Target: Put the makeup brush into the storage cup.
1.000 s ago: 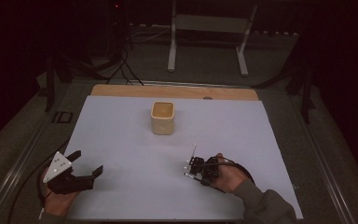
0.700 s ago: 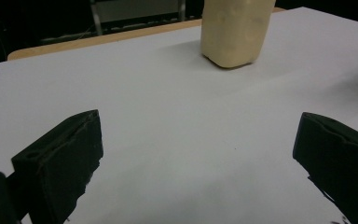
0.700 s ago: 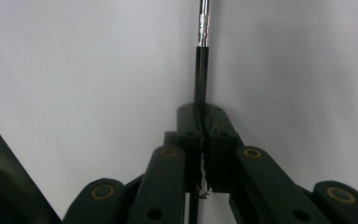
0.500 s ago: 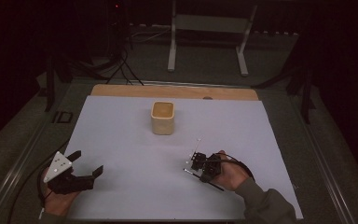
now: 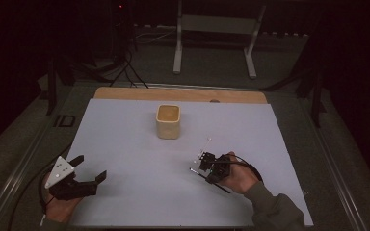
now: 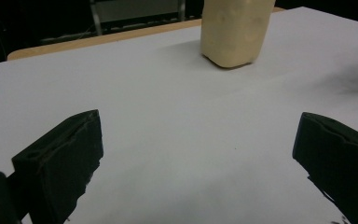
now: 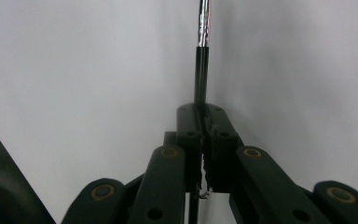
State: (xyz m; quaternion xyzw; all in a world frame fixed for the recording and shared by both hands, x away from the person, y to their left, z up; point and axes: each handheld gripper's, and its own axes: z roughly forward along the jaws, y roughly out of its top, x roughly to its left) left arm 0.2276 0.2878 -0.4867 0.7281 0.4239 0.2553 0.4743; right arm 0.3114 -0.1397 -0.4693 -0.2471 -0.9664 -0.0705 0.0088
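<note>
A beige square cup [image 5: 168, 121] stands upright on the white sheet [image 5: 125, 144], in the middle toward the back. My right gripper [image 5: 205, 160], at the front right, is shut on a thin utensil [image 5: 207, 144] whose silver shaft points toward the cup. In the right gripper view the jaws of that gripper [image 7: 204, 114] pinch the utensil's black handle, and the silver shaft [image 7: 204, 28] runs on past them above the sheet. My left gripper [image 5: 90, 167] rests at the front left, open, nothing between its jaws. In the left gripper view the cup [image 6: 235, 32] stands beyond that open gripper [image 6: 200, 123].
A wooden board [image 5: 183, 95] edges the back of the sheet. A white metal stand [image 5: 217, 38] and cables [image 5: 125, 67] lie on the dark floor behind. A small dark object [image 5: 65, 120] sits off the sheet's left edge.
The right gripper with the utensil has edged slightly away from the table's front, toward the cup. The left gripper has stayed still.
</note>
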